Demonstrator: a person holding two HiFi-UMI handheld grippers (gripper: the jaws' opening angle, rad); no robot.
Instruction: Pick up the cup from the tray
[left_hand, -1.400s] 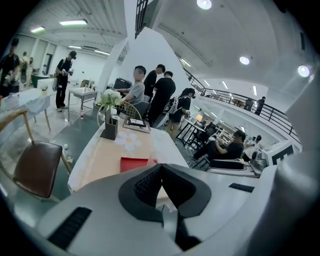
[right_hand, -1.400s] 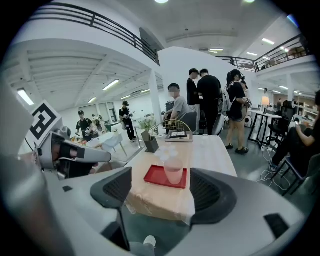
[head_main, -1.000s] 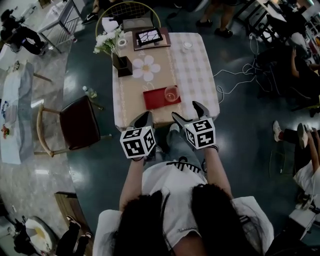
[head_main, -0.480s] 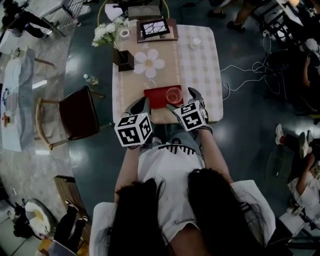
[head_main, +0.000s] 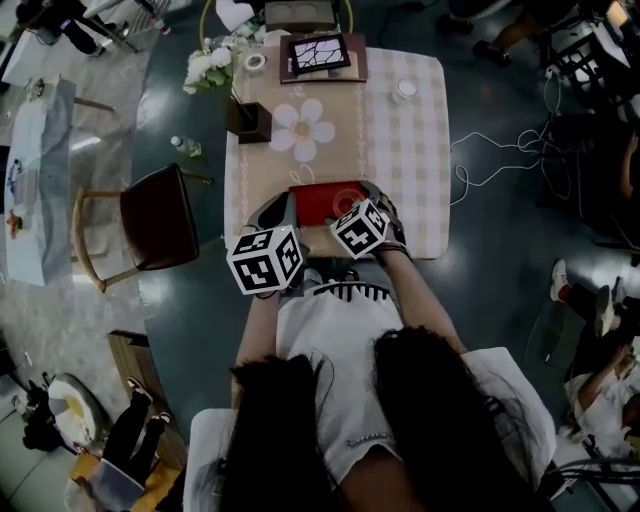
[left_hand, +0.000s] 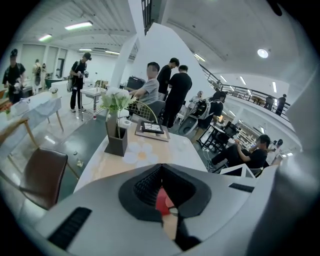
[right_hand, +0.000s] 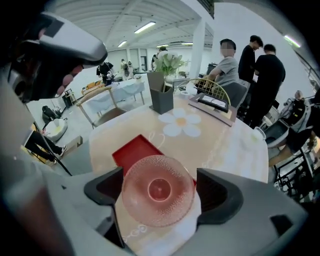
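A pink textured glass cup (right_hand: 159, 190) stands at the near right end of the red tray (right_hand: 132, 152). My right gripper (right_hand: 160, 189) is over it with its jaws spread wide, one pad close on each side of the cup, and I see neither pressing on it. In the head view the right gripper (head_main: 372, 200) covers the cup at the right end of the tray (head_main: 315, 200). My left gripper (head_main: 280, 208) hangs at the table's near edge, left of the tray, jaws together. Between its pads (left_hand: 145, 187) only a sliver of the tray (left_hand: 162, 202) shows.
Farther along the table are a flower-shaped mat (head_main: 302, 128), a dark vase of white flowers (head_main: 245, 118), a framed picture (head_main: 322, 55), a tape roll (head_main: 256, 62) and a small white cup (head_main: 405, 90). A brown chair (head_main: 155, 225) stands left of the table. People stand beyond the far end.
My right gripper has moved forward over the tray until it hides the cup in the head view. The left gripper has stayed at the table's near edge.
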